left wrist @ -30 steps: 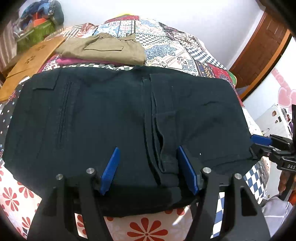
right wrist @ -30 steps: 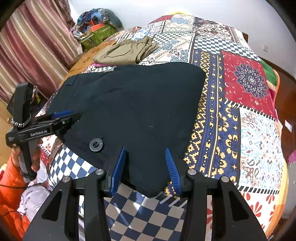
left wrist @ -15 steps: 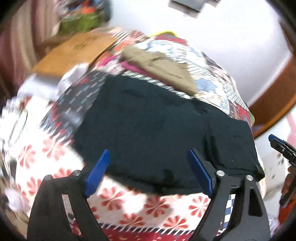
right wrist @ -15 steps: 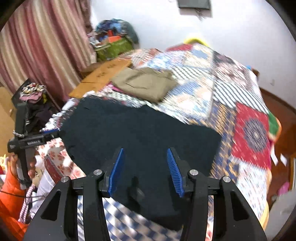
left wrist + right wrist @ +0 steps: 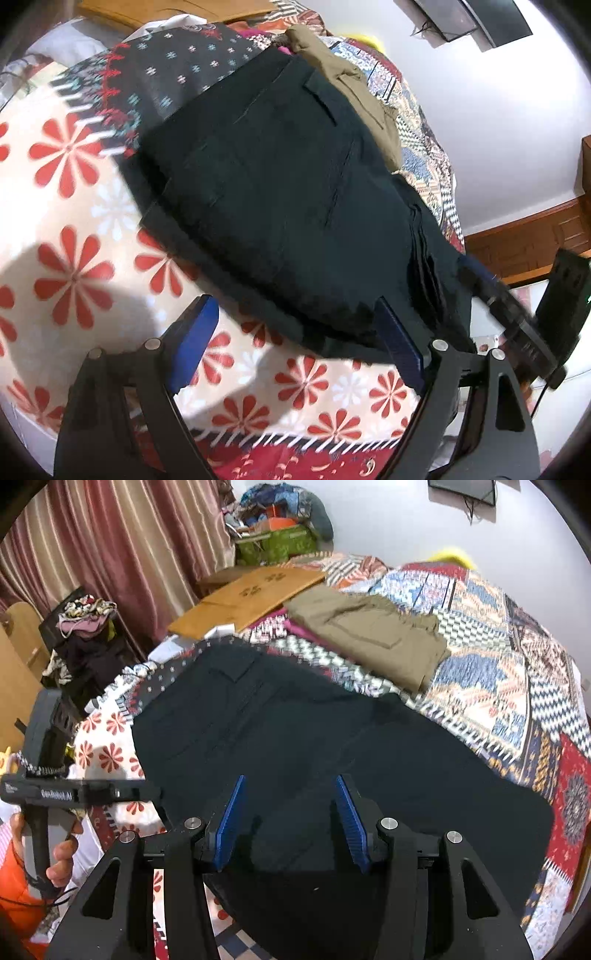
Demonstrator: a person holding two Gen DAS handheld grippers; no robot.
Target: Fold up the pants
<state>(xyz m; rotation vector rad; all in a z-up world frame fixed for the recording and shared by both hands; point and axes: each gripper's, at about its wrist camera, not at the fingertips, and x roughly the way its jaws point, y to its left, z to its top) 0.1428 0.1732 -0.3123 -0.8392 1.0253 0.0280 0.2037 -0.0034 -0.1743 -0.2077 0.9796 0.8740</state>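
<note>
The dark pants (image 5: 295, 738) lie folded flat on the patterned bedspread (image 5: 498, 635), with khaki trousers (image 5: 369, 631) folded just beyond them. The left gripper (image 5: 295, 339) hovers over their near edge with fingers wide apart, empty; the right gripper (image 5: 291, 816) above them is likewise parted and holds nothing

White lettering, apparently "GenRobot.AI" but blurred, stood on the side of the left gripper (image 5: 79, 794), seen left of the right jaws; nothing else could be read.
</note>
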